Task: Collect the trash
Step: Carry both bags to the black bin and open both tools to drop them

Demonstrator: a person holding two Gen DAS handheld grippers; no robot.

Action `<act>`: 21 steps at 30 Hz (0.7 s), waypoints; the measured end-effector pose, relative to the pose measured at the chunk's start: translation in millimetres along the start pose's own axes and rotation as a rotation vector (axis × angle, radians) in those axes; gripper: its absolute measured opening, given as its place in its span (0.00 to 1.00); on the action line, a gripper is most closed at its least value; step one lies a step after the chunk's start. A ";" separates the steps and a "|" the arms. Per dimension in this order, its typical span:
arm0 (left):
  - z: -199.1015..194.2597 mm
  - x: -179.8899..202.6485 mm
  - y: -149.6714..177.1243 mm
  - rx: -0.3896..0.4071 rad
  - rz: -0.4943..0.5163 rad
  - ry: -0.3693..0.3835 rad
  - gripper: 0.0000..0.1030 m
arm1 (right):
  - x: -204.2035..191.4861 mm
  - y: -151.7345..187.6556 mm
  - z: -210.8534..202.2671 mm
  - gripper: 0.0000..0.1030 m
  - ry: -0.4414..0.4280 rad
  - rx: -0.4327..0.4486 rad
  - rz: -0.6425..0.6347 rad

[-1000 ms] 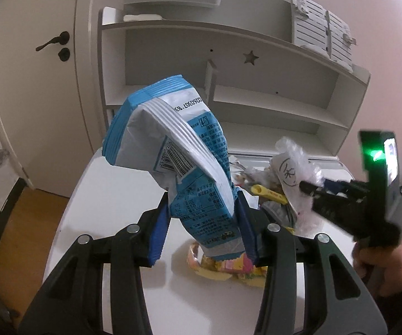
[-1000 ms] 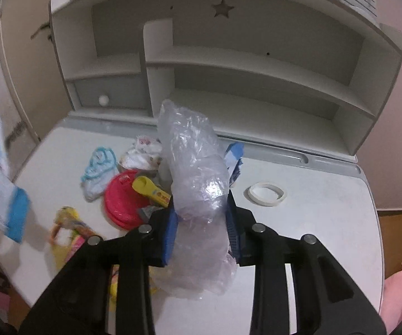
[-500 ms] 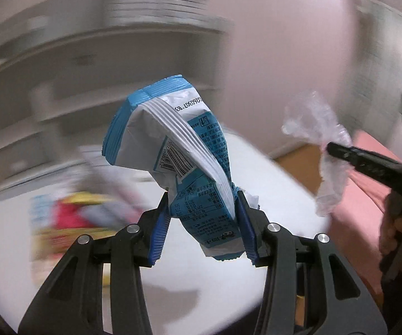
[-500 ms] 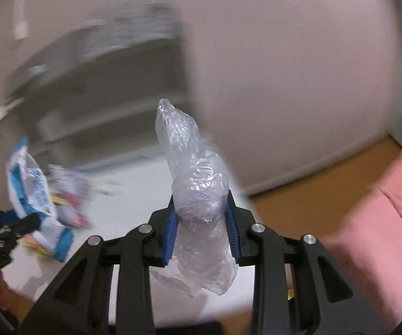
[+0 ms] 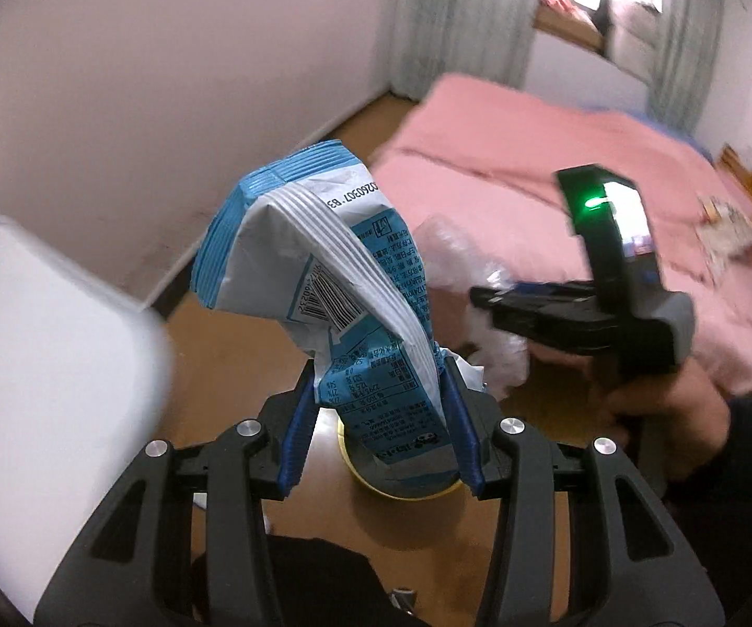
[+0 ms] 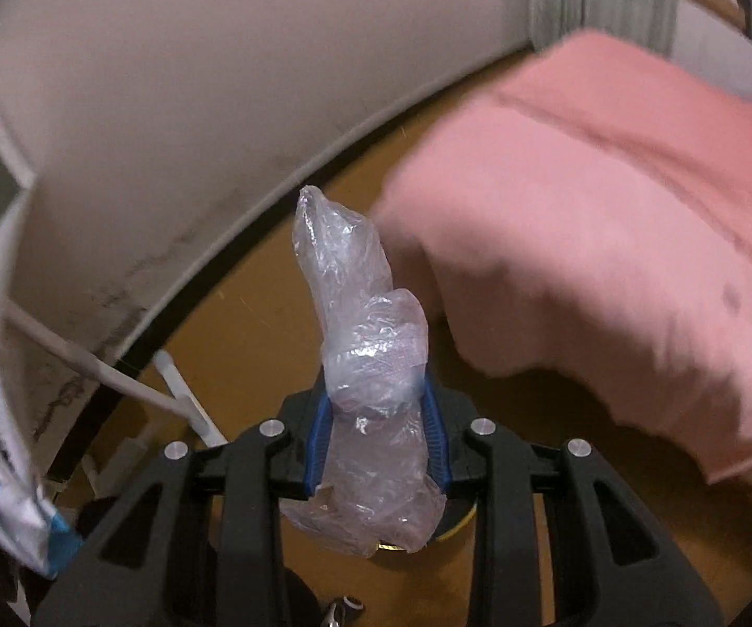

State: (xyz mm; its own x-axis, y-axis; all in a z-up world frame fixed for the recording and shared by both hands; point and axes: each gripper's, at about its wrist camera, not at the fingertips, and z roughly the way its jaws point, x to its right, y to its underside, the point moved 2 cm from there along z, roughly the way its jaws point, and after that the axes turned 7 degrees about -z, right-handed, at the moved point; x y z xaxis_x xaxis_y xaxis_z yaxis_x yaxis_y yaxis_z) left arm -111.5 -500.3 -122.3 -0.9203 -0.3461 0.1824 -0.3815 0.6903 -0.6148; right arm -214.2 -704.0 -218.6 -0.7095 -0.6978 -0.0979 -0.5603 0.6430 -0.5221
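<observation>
We hold two claws, one in each hand, both tilted down toward a wooden floor (image 5: 240, 345).

Our left claw (image 5: 381, 418) is clamped on a blue and white snack bag (image 5: 323, 271). Its blue pads press the bag's lower end from both sides, and the crumpled bag rises up and away from the fingertips, its barcode facing us. Directly under this claw, partly hidden by the bag's bottom edge, we see the yellow rim of a round bin (image 5: 402, 494) on the floor.

Our right claw (image 6: 378, 433) is clamped on a crumpled clear plastic bag (image 6: 370, 355). The pads squeeze its middle; a twisted peak stands up beyond the fingertips, and a loose tail hangs below them. A sliver of the same yellow rim (image 6: 457, 525) shows just below that tail.

From the left claw's camera, the right claw (image 5: 485, 303) sits to its right, level with the snack bag, gripped by a hand (image 5: 668, 413) in a dark sleeve. A green light glows on its body.

Beyond both claws lies a bed with a pink cover (image 6: 611, 240). A pale wall (image 6: 219, 78) stands to the left, and a white desk edge (image 5: 36, 345) sits at the left claw's near left.
</observation>
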 end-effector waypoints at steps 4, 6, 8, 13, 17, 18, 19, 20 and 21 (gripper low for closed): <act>65.3 3.4 1.8 -0.096 0.023 -0.012 0.43 | 17.5 38.1 60.5 0.30 -0.002 -0.133 0.008; 94.5 1.4 5.3 -0.149 0.012 -0.018 0.43 | 22.3 59.1 91.5 0.30 -0.007 -0.209 0.015; 115.0 10.9 2.1 -0.174 0.013 -0.030 0.44 | 25.5 71.3 113.9 0.30 -0.013 -0.260 0.021; 155.3 8.7 1.8 -0.234 0.025 -0.047 0.44 | 31.1 94.1 145.0 0.30 -0.022 -0.334 0.029; 163.0 12.2 12.7 -0.253 0.016 -0.044 0.44 | 32.5 94.8 156.6 0.31 -0.048 -0.340 0.055; 168.9 11.6 12.1 -0.264 0.011 -0.043 0.44 | 32.4 93.7 158.0 0.36 -0.059 -0.341 0.061; 166.0 14.1 16.6 -0.266 0.011 -0.042 0.44 | 33.2 92.7 159.0 0.48 -0.061 -0.343 0.065; 170.5 14.7 16.2 -0.273 0.014 -0.045 0.44 | 36.9 91.9 156.9 0.53 -0.057 -0.336 0.068; 170.6 15.4 18.2 -0.275 0.017 -0.045 0.44 | 38.5 90.4 153.7 0.58 -0.053 -0.320 0.071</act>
State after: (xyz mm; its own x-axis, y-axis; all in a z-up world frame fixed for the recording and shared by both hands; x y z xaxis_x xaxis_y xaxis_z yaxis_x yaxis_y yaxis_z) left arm -117.8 -601.5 -261.5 -0.9241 -0.3571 0.1357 -0.3813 0.8403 -0.3852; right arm -226.5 -721.2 -399.8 -0.7329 -0.6580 -0.1733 -0.6223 0.7511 -0.2202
